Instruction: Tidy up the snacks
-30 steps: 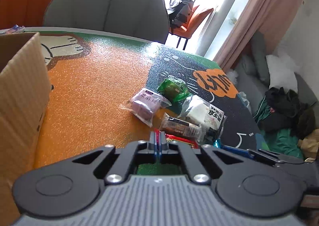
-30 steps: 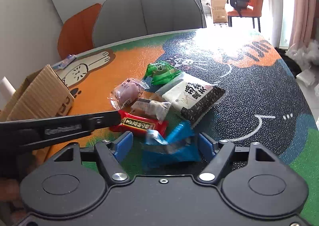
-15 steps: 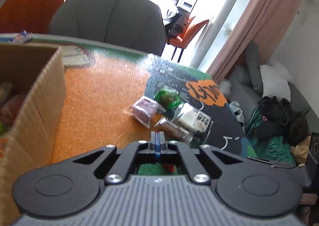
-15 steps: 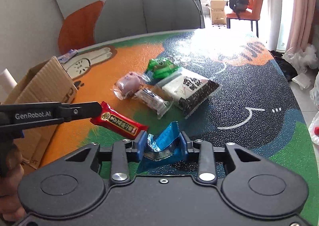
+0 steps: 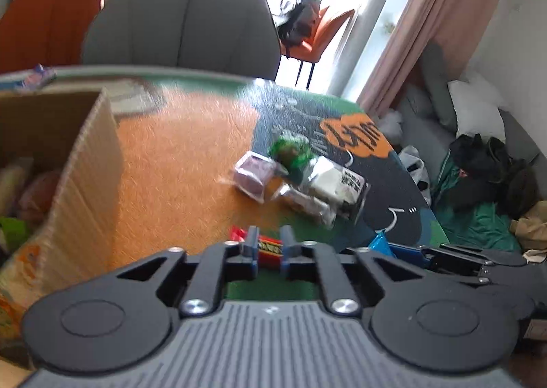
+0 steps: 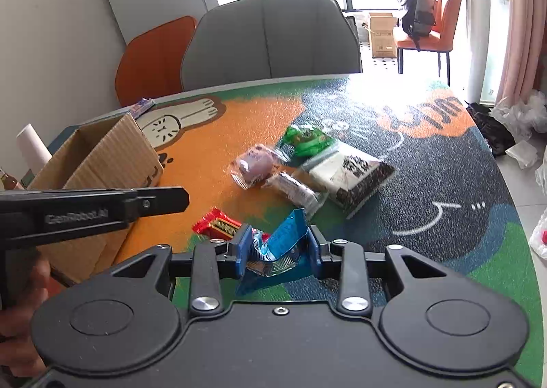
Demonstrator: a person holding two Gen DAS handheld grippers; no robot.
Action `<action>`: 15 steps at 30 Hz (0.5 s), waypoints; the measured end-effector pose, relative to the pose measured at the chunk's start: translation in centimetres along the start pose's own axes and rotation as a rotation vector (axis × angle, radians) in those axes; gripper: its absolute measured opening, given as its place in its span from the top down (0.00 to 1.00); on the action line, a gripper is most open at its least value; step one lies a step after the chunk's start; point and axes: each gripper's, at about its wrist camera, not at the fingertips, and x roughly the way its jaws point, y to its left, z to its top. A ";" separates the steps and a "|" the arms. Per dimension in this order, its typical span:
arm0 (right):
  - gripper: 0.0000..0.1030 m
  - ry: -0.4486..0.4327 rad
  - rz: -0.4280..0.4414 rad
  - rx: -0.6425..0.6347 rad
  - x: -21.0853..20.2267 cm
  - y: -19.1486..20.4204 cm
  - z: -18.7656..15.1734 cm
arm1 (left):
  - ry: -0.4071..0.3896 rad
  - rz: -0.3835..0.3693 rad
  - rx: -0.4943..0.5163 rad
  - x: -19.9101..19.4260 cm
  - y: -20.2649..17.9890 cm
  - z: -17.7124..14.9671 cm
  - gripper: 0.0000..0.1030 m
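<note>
Snacks partly fill the cardboard box (image 5: 85,162); five packets lie on the worktop (image 6: 444,165), right hand-held gripper (image 6: 278,246) clamps a blue packet (image 6: 280,251), left hand-held gripper (image 5: 268,248) hangs parted above the red bar (image 6: 217,225).

Snack packets outside box: six – one red (image 6: 216,226), one blue (image 6: 281,251), one purple (image 6: 254,165), one green (image 6: 306,142), one brown (image 6: 294,190), one white-black (image 6: 352,176). Cardboard box (image 6: 102,162): one. Grippers: two.

- Worktop (image 6: 444,183) with a cartoon-print mat.
- Cardboard box (image 6: 102,155) at its left.
- Green packet (image 6: 307,142), purple packet (image 6: 254,165), white-and-black packet (image 6: 352,176), clear-wrapped bar (image 6: 294,191) clustered mid-surface.
- Red bar (image 6: 217,225) nearer.
</note>
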 end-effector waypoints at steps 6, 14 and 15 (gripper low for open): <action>0.68 0.016 -0.030 0.033 0.2 -1.9 -0.6 | -0.008 0.035 0.027 1.7 -0.9 -0.7 0.23; 0.68 0.031 -0.065 0.076 0.5 -4.4 -1.3 | 0.041 0.043 0.103 4.2 -1.4 -1.1 0.14; 0.68 0.031 -0.069 0.080 0.6 -4.7 -1.4 | 0.045 0.045 0.119 4.4 -1.6 -1.2 0.13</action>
